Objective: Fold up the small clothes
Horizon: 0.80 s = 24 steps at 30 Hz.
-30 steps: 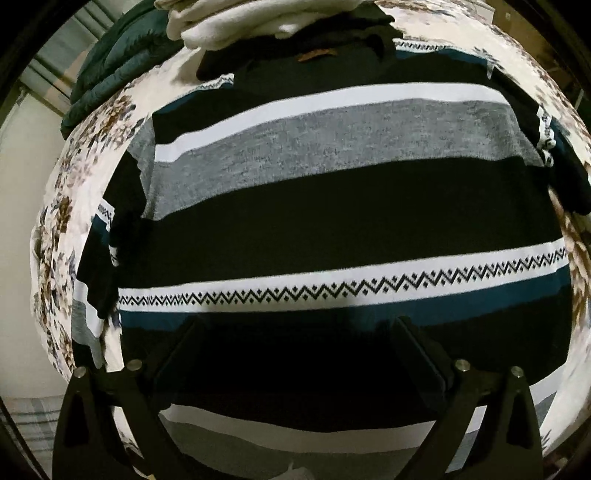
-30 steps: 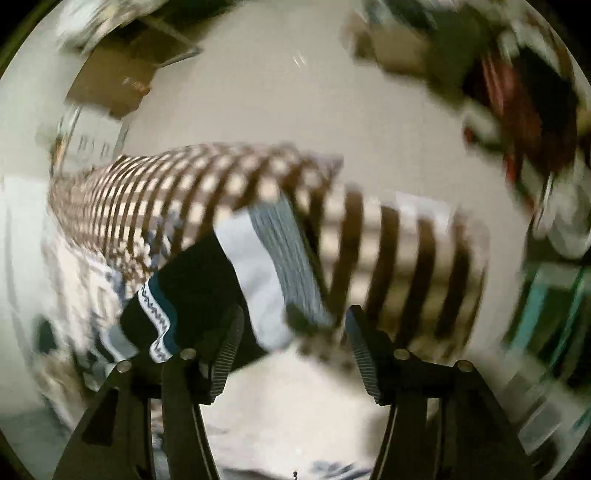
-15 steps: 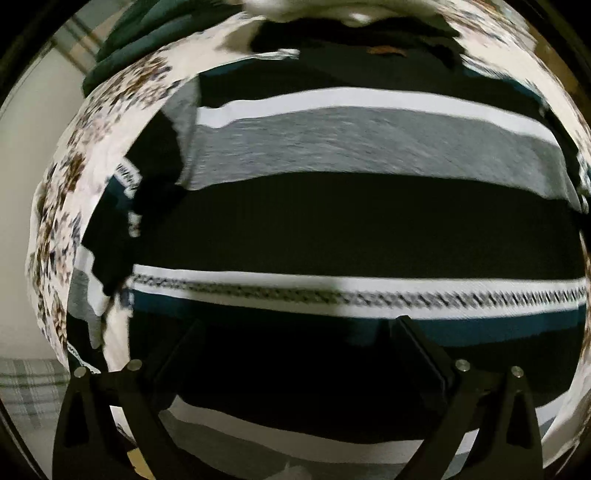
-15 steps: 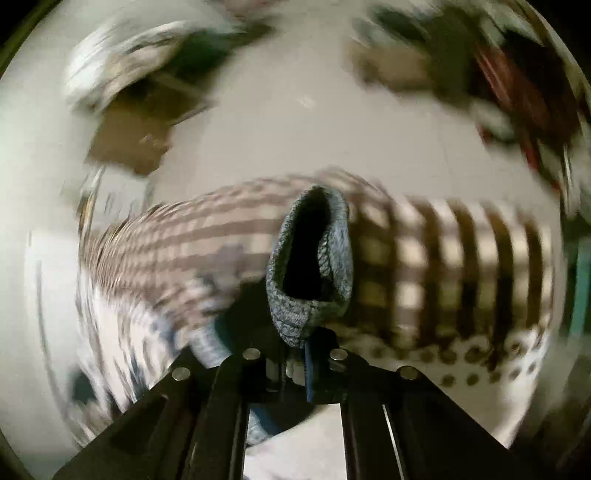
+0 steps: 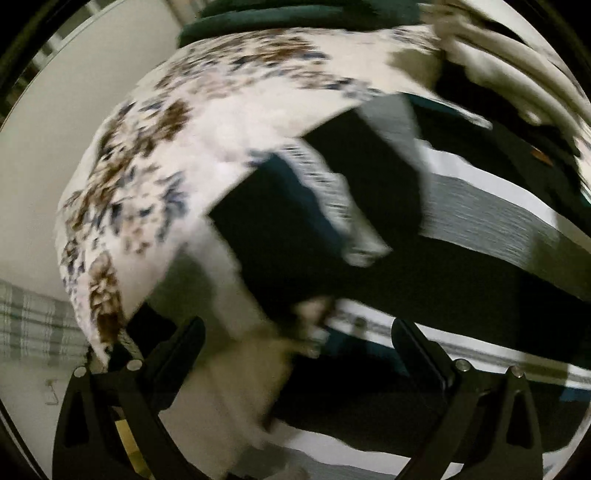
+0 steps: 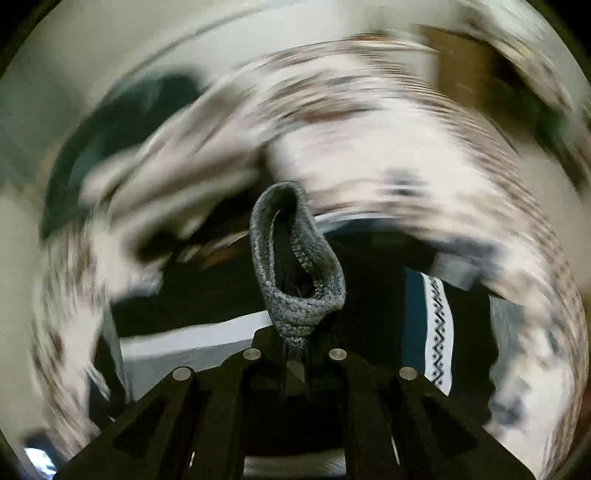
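A black, white and grey striped sweater (image 5: 461, 258) lies flat on a floral bedspread (image 5: 177, 155). One sleeve (image 5: 317, 192) lies slanted across the bedspread beside the body. My left gripper (image 5: 295, 350) hangs open above the sweater's left edge, with nothing between its fingers. In the right wrist view my right gripper (image 6: 295, 354) is shut on the sleeve's grey ribbed cuff (image 6: 295, 266), which loops up from the pinched jaws. Below it lies the sweater body with its zigzag band (image 6: 437, 325). Both views are blurred by motion.
A dark green folded garment (image 5: 295, 14) and a pile of cream clothes (image 5: 498, 66) sit at the far end of the bedspread. The bed's edge runs along the left, with pale floor (image 5: 44, 166) and a plaid cloth (image 5: 29, 325) beyond. A brown box (image 6: 461, 66) stands farther off.
My right gripper shut on the grey cuff and swung it over the sweater. My left gripper slid left from the sweater's middle to its left edge and rolled.
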### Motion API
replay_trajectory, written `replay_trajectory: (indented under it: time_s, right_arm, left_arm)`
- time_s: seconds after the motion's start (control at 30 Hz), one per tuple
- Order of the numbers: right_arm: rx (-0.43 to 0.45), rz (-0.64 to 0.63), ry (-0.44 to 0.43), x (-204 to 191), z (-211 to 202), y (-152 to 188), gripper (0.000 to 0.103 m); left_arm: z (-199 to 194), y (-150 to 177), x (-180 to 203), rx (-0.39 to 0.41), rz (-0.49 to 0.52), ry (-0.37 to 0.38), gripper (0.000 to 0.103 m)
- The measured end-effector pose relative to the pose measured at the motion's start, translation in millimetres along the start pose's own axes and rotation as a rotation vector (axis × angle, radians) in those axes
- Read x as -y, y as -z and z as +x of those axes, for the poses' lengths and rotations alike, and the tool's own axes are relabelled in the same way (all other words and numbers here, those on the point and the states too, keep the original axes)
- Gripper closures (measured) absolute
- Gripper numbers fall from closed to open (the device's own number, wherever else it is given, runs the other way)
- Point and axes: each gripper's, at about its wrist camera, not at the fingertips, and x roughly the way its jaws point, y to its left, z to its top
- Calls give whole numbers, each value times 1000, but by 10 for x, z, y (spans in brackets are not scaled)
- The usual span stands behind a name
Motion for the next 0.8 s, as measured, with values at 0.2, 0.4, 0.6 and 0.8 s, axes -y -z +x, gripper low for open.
replay_trajectory:
  time_s: [0.2,0.4,0.6,0.8]
  right_arm:
    - [-81,-370,-33,-1906,764,452,96]
    - [-169,-502,-1,-2520,1075,895,96]
    - [-253,-231,-203,-2120,692,777,45]
    - [-246,141,-180,-1047,148,816,41]
  left_arm:
    - [248,-33,-613,-23,-86,-27,0]
    - [445,-74,-1012,-42,-138,-28,0]
    - [467,-168,-1238,-61,-183,20,0]
    - [209,-639,-864,30,-95,182,0]
